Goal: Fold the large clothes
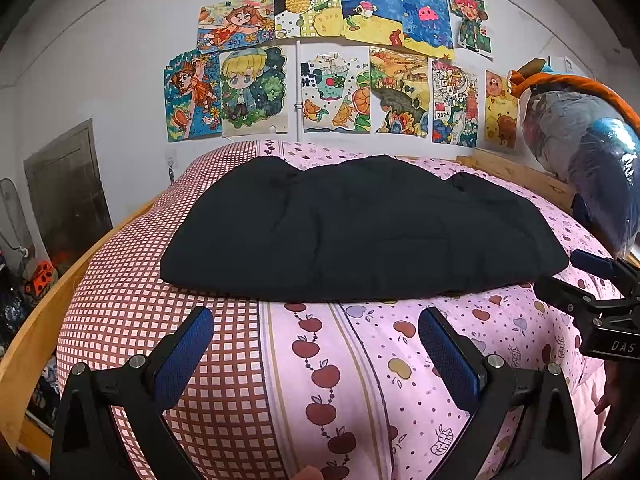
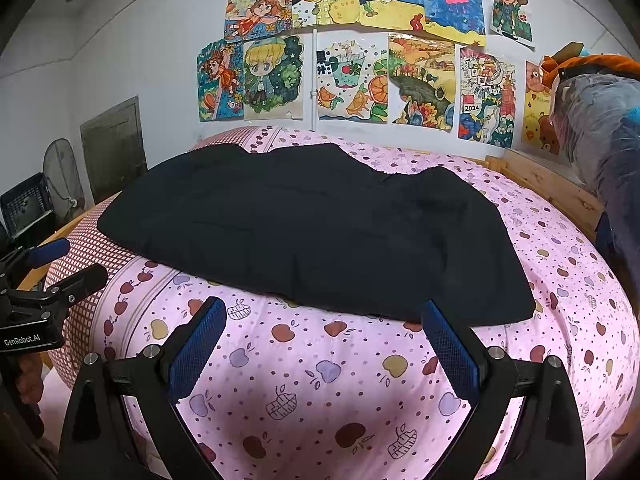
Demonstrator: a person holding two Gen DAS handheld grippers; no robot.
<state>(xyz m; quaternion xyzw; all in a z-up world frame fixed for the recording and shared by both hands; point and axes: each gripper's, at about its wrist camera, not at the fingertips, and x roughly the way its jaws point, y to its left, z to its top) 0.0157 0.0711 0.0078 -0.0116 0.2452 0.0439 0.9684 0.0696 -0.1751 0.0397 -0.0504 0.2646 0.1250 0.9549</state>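
Note:
A large black garment point(image 1: 360, 232) lies folded flat on the pink apple-print bed cover point(image 1: 360, 360); it also shows in the right wrist view point(image 2: 320, 236). My left gripper point(image 1: 316, 316) is open and empty, hovering just short of the garment's near edge. My right gripper point(image 2: 324, 306) is open and empty, just short of the garment's near right edge. The right gripper shows at the right edge of the left wrist view point(image 1: 560, 276), and the left gripper at the left edge of the right wrist view point(image 2: 80, 260); both are off the cloth.
A red checked cover point(image 1: 160, 320) lies on the bed's left part. A wooden bed frame point(image 1: 40, 320) runs along the left and far right. A plastic-wrapped bundle point(image 1: 588, 160) sits at the right. Drawings point(image 1: 320, 68) cover the back wall. A fan point(image 2: 60, 176) and crate point(image 2: 24, 208) stand left.

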